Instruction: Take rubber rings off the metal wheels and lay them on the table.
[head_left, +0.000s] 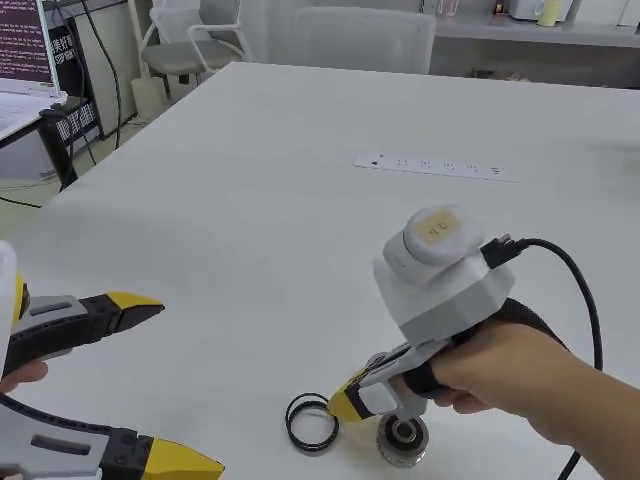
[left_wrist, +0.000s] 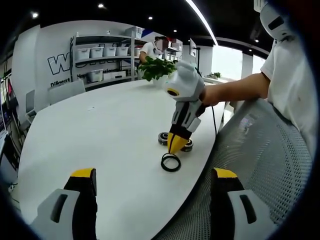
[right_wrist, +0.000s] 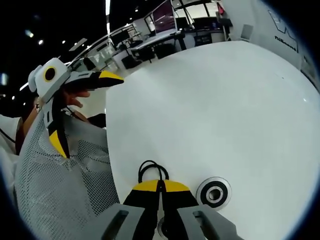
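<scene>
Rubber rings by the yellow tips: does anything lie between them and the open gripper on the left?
Nothing visible does. Bare table lies between the open left gripper and the rubber rings. The right gripper, shut, is at them from the far side, with a metal wheel beside it.

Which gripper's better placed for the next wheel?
Right, likely: the right gripper is shut at the loose rubber rings, beside a metal wheel. The left gripper hangs open, farther from them.
</scene>
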